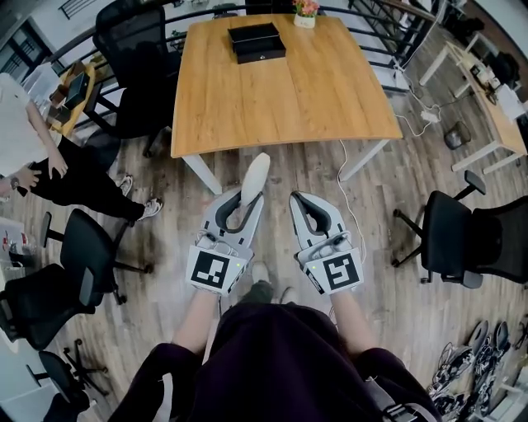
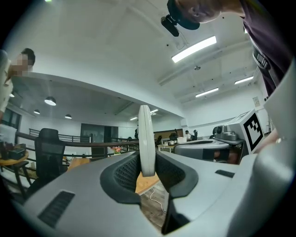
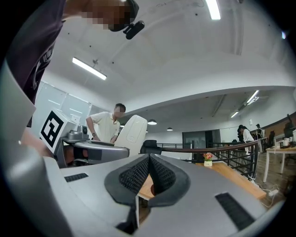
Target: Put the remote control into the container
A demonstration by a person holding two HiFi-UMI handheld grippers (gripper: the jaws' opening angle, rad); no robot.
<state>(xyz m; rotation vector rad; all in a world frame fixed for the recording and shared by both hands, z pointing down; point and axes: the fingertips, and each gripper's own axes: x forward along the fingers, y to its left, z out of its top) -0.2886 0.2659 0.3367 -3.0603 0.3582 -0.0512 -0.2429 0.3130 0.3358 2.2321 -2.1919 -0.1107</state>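
Wood-plank flooring (image 1: 412,305) runs under a light wooden surface (image 1: 289,91) ahead of the person. At the far end of the surface sits a black container (image 1: 257,42), near a small flower pot (image 1: 305,12). The left tongs (image 1: 245,200) are clamped on the lower end of a white remote control (image 1: 255,177), which projects forward past the tips, over the floor and short of the surface edge. The left gripper view shows the remote control (image 2: 146,139) edge-on between the pads. The right tongs (image 3: 149,169) are closed, pads together, holding nothing. A bystander (image 1: 33,157) stands at the left.
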